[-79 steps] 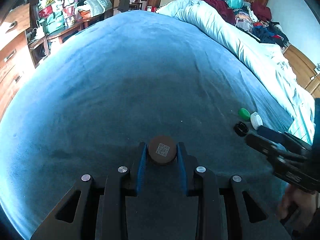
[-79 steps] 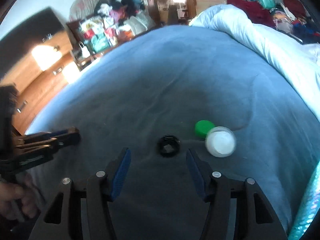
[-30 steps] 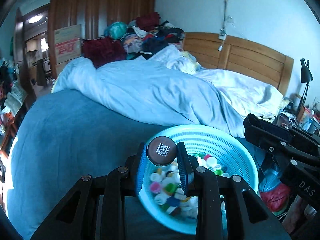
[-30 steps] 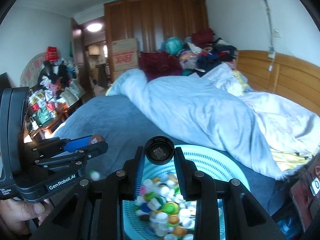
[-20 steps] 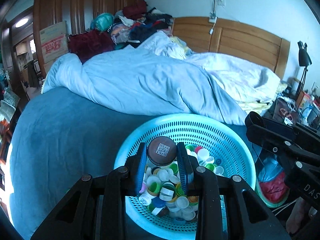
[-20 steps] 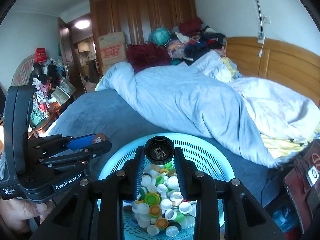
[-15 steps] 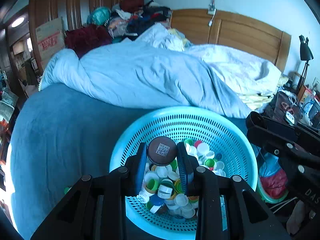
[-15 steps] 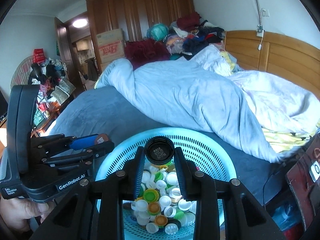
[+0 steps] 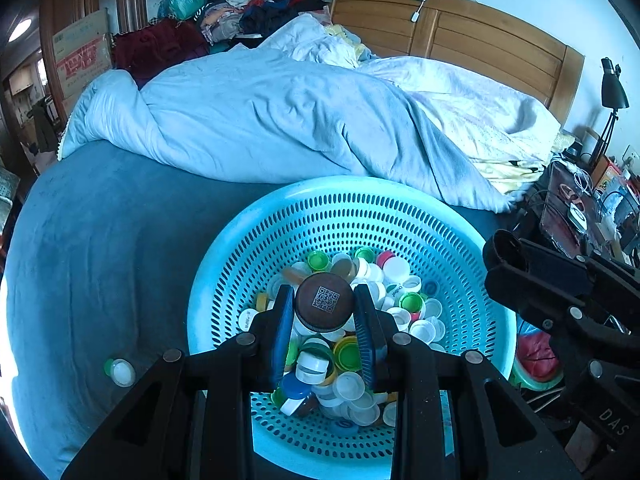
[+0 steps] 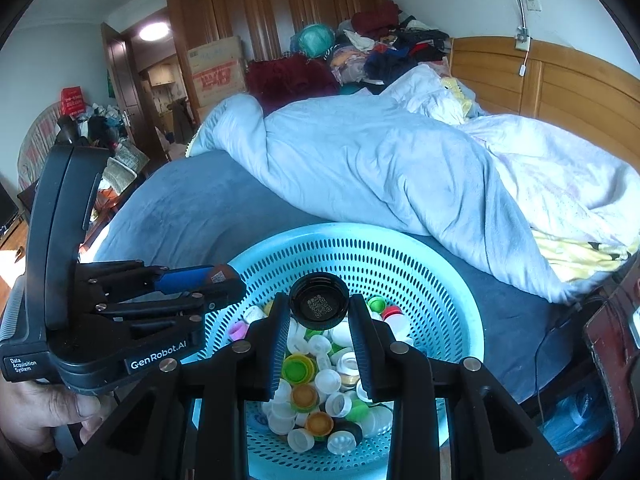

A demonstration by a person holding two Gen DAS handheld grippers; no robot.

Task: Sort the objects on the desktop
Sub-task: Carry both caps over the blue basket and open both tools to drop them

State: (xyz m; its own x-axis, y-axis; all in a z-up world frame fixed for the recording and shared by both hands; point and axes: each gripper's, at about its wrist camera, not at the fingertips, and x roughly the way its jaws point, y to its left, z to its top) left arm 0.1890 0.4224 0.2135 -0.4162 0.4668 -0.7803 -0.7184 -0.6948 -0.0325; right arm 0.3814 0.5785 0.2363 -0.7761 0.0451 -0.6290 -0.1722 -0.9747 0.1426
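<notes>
A round brown cap (image 9: 324, 302) with a QR sticker is pinched between the blue pads of my left gripper (image 9: 325, 308), held over the light blue perforated basket (image 9: 340, 216). My right gripper (image 10: 319, 312) is shut on a black cap (image 10: 319, 305), also with a QR sticker, above the same basket (image 10: 360, 240). The basket holds several loose bottle caps (image 10: 316, 392) in white, green, yellow and orange. In the right wrist view the left gripper (image 10: 218, 280) reaches the basket's left rim, with a hand (image 10: 36, 412) on its handle.
The basket sits on a blue bed cover (image 9: 100, 240). A white cap and a green cap (image 9: 120, 372) lie on the cover to the basket's left. A rumpled pale blue duvet (image 9: 280, 120) lies behind. Clutter and a lamp (image 9: 612, 92) stand at the right bedside.
Both grippers have tilted down and come lower over the basket, each still holding its cap. More of the basket's inside and its caps shows than a second ago.
</notes>
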